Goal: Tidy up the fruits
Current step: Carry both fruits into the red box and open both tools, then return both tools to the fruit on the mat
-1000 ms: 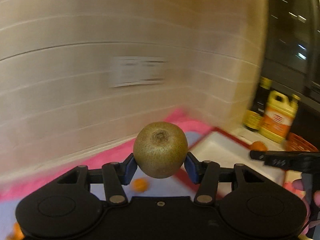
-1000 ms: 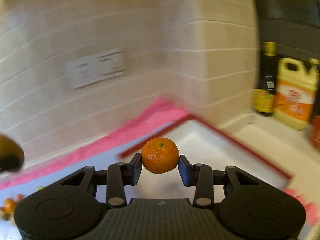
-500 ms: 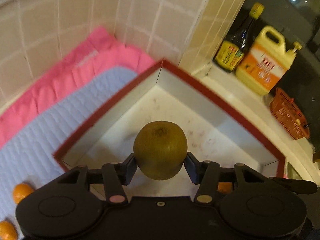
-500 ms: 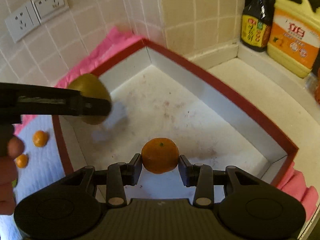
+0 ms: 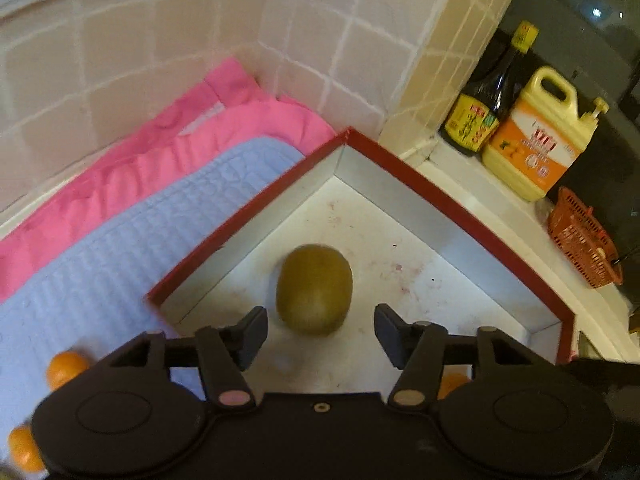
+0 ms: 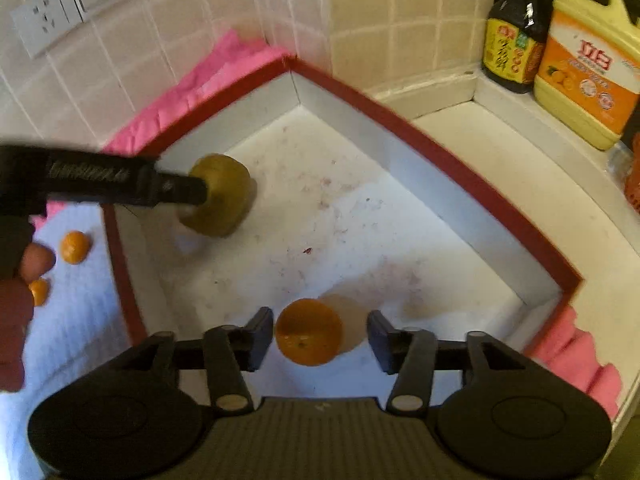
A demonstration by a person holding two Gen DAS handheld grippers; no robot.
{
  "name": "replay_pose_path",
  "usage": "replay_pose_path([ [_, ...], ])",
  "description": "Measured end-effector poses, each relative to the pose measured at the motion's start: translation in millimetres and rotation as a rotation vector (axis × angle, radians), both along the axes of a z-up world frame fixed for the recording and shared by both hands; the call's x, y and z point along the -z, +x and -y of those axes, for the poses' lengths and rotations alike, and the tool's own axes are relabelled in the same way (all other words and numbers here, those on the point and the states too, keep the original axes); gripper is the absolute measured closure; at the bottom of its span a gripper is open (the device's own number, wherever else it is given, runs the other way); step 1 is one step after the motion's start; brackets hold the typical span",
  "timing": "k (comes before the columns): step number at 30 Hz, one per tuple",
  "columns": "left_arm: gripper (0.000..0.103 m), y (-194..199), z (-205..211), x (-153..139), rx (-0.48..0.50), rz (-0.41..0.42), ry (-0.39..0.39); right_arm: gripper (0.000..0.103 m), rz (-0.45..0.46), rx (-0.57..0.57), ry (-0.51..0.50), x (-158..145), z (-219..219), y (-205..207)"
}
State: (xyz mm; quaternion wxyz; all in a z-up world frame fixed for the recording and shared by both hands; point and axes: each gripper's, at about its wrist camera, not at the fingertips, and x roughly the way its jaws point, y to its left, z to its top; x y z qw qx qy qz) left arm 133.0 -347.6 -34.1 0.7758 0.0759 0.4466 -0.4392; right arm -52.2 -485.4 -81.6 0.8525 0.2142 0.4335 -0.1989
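Observation:
A brown kiwi (image 5: 314, 289) lies, blurred, in the red-rimmed white box (image 5: 440, 200), free between the jaws of my open left gripper (image 5: 320, 330). In the right wrist view the kiwi (image 6: 224, 196) shows at the box's left, partly behind the left gripper's finger. An orange tangerine (image 6: 309, 332) is low in the box (image 6: 432, 152), loose between the jaws of my open right gripper (image 6: 320, 338). Two small tangerines (image 6: 74, 246) lie on the blue mat left of the box.
A pink cloth (image 5: 168, 140) and blue quilted mat (image 5: 120, 248) lie left of the box against the tiled wall. A dark sauce bottle (image 6: 512, 40), a yellow jug (image 6: 588, 60) and an orange basket (image 5: 580, 240) stand on the right ledge.
Both grippers have opened over the box. The kiwi has left the left gripper and the tangerine has left the right gripper; both fruits are now down in the box.

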Motion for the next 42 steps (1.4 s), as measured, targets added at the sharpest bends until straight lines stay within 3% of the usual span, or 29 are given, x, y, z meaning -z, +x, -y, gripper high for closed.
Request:
replay_pose_path([
  [3,0.024,-8.8,-32.8,-19.3,-0.017,0.028,-0.055,0.036,0.055,0.052,-0.004,-24.4,1.6,-19.8],
  [9,0.023,-35.0,-111.6,-76.5,-0.078,0.133,-0.171,0.031,0.196,0.045,-0.045,-79.2,-20.3,-26.7],
  [13,0.022,-50.2,-170.7,-117.4,-0.179,0.266,-0.197,0.025,0.283,-0.03,-0.08,-112.1,-51.6,-11.9],
  [17,0.021,-58.4,-232.0,-145.2,-0.323,0.334,-0.228,0.013,0.364,-0.134,-0.121,-134.7,-96.5,5.0],
  [23,0.021,-73.9,-301.8,-166.0,-0.484,0.411,-0.226,0.013,0.404,-0.288,-0.095,-145.7,-158.4,33.7],
  [27,0.021,-84.0,-333.2,-165.9,-0.59,0.459,-0.186,0.013,0.403,-0.373,-0.092,-145.0,-201.4,53.5],
  [33,0.021,-88.2,-373.4,-141.1,-0.678,0.416,-0.125,0.013,0.36,-0.468,-0.076,-134.2,-252.4,80.7],
  [38,0.021,-82.7,-397.8,-102.2,-0.744,0.323,-0.083,0.013,0.294,-0.527,-0.069,-116.5,-281.4,92.7],
  [42,0.021,-79.2,-419.0,-58.5,-0.792,0.194,-0.068,0.013,0.221,-0.557,-0.056,-92.1,-300.5,96.4],
])
